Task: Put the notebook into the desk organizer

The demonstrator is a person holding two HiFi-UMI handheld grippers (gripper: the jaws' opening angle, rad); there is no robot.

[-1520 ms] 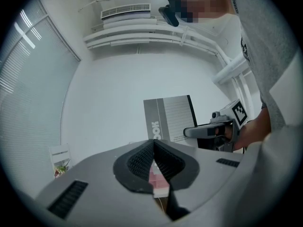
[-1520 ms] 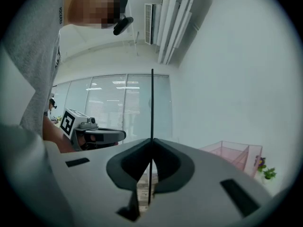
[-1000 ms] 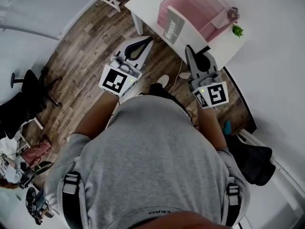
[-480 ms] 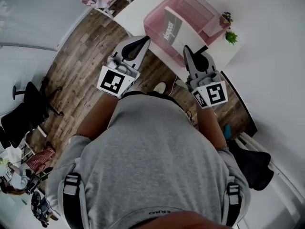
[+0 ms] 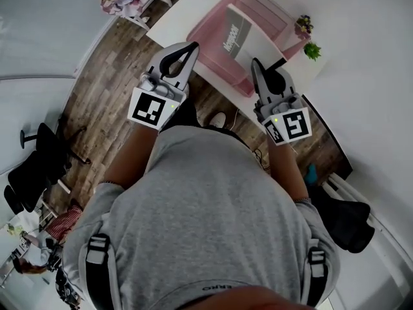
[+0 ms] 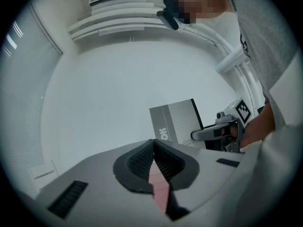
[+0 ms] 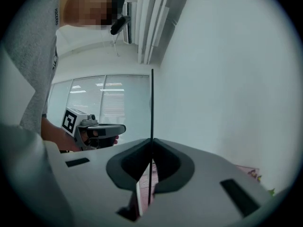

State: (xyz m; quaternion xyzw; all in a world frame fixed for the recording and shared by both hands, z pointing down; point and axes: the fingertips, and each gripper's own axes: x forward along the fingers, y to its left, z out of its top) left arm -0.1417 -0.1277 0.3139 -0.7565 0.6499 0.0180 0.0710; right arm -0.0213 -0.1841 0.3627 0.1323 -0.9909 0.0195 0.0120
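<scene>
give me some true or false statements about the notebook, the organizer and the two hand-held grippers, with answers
1. The right hand-held gripper is shut on the notebook. True.
2. The left hand-held gripper also grips the notebook. False: its jaws are together with nothing between them.
3. The desk organizer is pink and sits on a white table. True.
4. The notebook lies flat on the wooden floor. False: it is held up over the desk organizer by the right hand-held gripper.
5. A small green plant stands on the table beside the desk organizer. True.
</scene>
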